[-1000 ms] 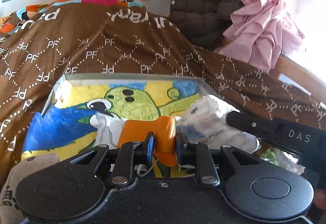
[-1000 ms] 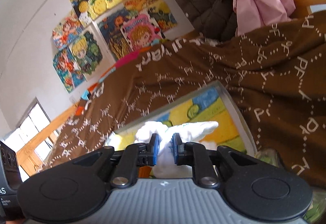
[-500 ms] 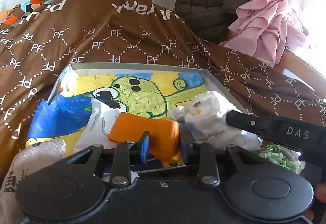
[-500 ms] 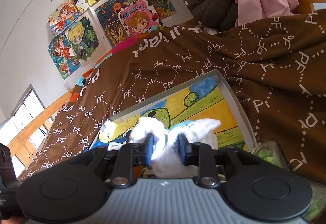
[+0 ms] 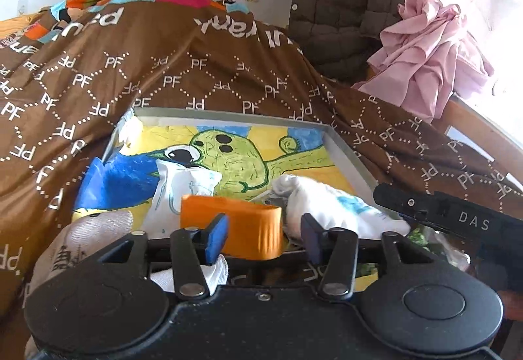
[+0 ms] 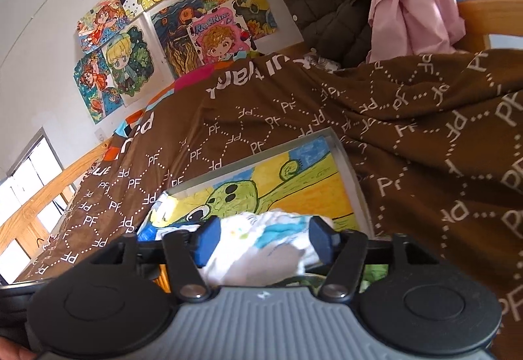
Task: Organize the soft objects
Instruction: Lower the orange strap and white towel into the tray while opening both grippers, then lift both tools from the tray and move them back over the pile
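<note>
- Left hand-held gripper: jaws spread wide, gripping nothing; folded orange cloth sits between the fingers, near the left pad, apparently loose.
- Orange cloth lies dead ahead of the left hand-held gripper, at the near edge of the tray; long axis runs left-right, across the fingers rather than along them.
- Right hand-held gripper: jaws also wide apart, clamping nothing; white cloth bundle with blue print fills the gap between the pads, contact with them unclear.
- In the left view the same white bundle rests toward the tray's near right corner, just right of the orange cloth; the right tool's black body enters from the right edge.
- White printed pouch behind the orange cloth, toward the tray's left side, on the painted cactus picture lining the floor.
- Grey sock-like piece at near left, over the tray edge onto the brown PF bedspread.
- Judgement: each item nearest its own hand-held gripper; a re-grasp needs only closing, no reach.
- Left view alone shows orange cloth, pouch and both items side by side; right view shows only the white bundle, the rest hidden by the tool body.
</note>
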### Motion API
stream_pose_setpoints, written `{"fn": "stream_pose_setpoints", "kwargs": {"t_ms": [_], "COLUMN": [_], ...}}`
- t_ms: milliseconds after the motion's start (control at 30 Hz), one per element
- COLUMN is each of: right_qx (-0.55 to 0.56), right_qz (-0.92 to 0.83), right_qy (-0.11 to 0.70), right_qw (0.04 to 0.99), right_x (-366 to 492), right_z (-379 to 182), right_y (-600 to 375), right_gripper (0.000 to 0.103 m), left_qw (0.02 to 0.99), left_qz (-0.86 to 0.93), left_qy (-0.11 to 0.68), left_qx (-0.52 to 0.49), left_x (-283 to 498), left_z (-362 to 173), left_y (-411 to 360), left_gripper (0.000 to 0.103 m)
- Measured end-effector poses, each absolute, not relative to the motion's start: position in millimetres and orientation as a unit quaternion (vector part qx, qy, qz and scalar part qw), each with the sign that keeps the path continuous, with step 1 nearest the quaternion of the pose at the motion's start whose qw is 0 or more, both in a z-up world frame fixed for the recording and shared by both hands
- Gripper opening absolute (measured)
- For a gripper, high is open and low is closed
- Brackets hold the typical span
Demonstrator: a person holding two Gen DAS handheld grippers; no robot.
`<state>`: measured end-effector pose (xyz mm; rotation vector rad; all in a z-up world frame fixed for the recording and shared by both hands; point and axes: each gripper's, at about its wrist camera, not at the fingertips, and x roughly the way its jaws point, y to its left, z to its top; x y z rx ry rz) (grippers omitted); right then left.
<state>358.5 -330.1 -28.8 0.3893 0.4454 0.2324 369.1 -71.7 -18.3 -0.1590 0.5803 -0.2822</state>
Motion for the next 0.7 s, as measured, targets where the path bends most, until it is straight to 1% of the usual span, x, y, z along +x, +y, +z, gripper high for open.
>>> {"fn": "stream_pose_setpoints", "kwargs": {"t_ms": [67,200,333,400,500,600,700], "right_qx": [0.186,0.166,0.142,0.13,0.116,0.113,0.111], "right_qz": [0.112,0.111,0.109,0.107,0.108,0.106,0.109], "right_qy": [0.214,0.201,0.187,0.178,0.166,0.154,0.149], "right_qw": [0.952,0.959,0.966,0.97,0.973,0.976,0.977], "right_x": [351,333,309,297,278,257,237], "right_z": [-23,-9,7,15,27,37,41], "right_y": [-332,-334,-333,-333,-329,-327,-325], "right_gripper": [0.074,0.084,0.09,0.093,0.098,0.101,0.103], "left_qw": [0.947,0.953,0.958,0.962,0.968,0.97,0.971], "left_qz": [-0.138,-0.135,-0.13,-0.125,-0.105,-0.096,-0.089], "left_qy": [0.278,0.258,0.237,0.225,0.21,0.203,0.199], "left_qx": [-0.078,-0.084,-0.091,-0.091,-0.088,-0.094,-0.096], "left_x": [361,342,320,307,285,261,240], "left_z": [-12,4,20,28,34,36,37], "left_y": [-72,-72,-69,-68,-63,-55,-49], "left_gripper": [0.058,0.068,0.075,0.086,0.096,0.099,0.101]}}
